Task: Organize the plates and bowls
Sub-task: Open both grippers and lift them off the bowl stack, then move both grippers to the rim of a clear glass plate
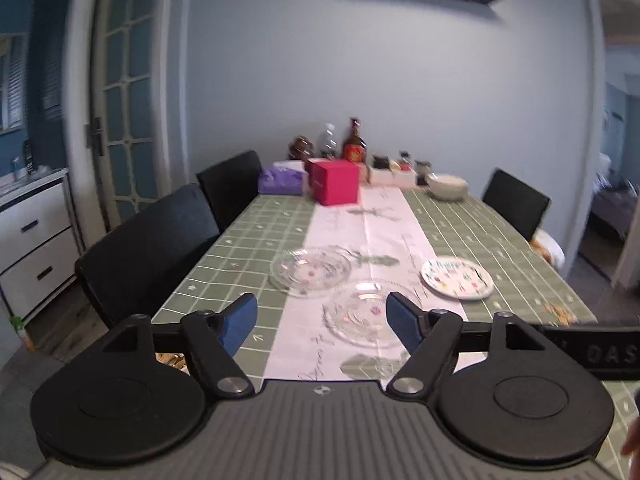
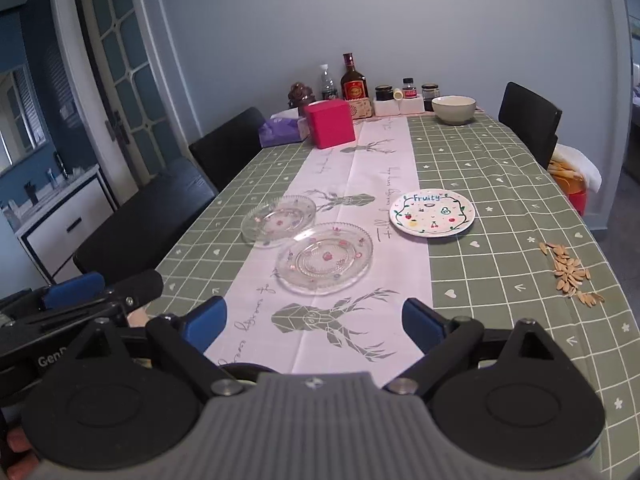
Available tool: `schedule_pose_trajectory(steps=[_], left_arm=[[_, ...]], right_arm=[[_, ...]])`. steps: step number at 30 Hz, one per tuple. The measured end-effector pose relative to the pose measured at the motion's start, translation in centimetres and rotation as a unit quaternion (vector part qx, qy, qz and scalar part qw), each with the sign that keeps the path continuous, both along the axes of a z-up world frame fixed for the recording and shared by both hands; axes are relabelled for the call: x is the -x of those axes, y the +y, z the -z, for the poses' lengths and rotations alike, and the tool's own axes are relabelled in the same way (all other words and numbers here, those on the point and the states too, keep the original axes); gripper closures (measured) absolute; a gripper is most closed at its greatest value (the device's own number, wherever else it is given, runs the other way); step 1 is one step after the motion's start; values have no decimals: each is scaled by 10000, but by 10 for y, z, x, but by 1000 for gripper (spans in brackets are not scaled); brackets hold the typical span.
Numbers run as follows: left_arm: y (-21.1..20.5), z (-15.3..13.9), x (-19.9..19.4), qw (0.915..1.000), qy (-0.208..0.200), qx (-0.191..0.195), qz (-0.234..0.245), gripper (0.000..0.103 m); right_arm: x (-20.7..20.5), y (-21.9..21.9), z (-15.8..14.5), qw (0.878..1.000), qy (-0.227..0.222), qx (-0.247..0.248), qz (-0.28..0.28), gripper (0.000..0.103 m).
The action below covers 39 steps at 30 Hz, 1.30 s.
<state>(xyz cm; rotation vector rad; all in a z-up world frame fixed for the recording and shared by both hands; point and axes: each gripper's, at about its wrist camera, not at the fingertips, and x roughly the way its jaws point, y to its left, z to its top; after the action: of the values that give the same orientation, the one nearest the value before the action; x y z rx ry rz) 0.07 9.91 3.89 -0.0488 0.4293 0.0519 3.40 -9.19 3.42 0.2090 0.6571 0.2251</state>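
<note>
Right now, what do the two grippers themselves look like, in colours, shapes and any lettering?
Both match: the left gripper and right gripper each have blue textured pads on black linkage arms, two round black discs, and a grey ribbed body between them. In the right wrist view the left gripper's side bears white lettering starting "Gen". In the left wrist view a black bar at the right edge reads "DAS". No sleeves show.

clear glossy glass plates (image 2: 326,258), glazed white plate (image 2: 434,213), matt cloth tablecloth (image 2: 500,184).
</note>
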Motion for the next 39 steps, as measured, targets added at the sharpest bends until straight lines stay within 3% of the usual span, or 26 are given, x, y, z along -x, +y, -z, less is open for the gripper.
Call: schedule_pose_trajectory(steps=[6, 14, 17, 21, 25, 29, 31, 34, 39], left_arm=[[24, 8, -25, 9965, 325, 760, -79, 16], [28, 4, -70, 9965, 399, 727, -89, 16], [27, 9, -88, 9974, 491, 533, 34, 16], [30, 24, -112, 9967, 657, 481, 8, 16], [33, 45, -143, 9920, 1127, 569, 76, 16], [33, 61, -165, 9911, 1193, 594, 19, 16], [30, 69, -180, 9901, 1327, 433, 150, 16], [31, 82, -198, 9868, 1527, 523, 128, 16], [30, 107, -220, 9733, 2038, 651, 830, 21]], right_arm=[[-18, -1, 7, 9997, -13, 158, -162, 10], [-70, 0, -9, 9991, -241, 181, -296, 10], [-91, -2, -4, 9990, -242, 221, -301, 10], [-122, -3, 12, 9993, 18, 71, -379, 10], [-155, 1, 29, 9981, 291, 7, -549, 10], [-188, 6, 48, 9961, 479, 18, -737, 10], [-204, 4, 60, 9951, 590, -98, -786, 10], [-226, -7, 85, 9929, 858, -614, -552, 13], [-245, -34, 129, 9808, 1319, -1401, -331, 27]])
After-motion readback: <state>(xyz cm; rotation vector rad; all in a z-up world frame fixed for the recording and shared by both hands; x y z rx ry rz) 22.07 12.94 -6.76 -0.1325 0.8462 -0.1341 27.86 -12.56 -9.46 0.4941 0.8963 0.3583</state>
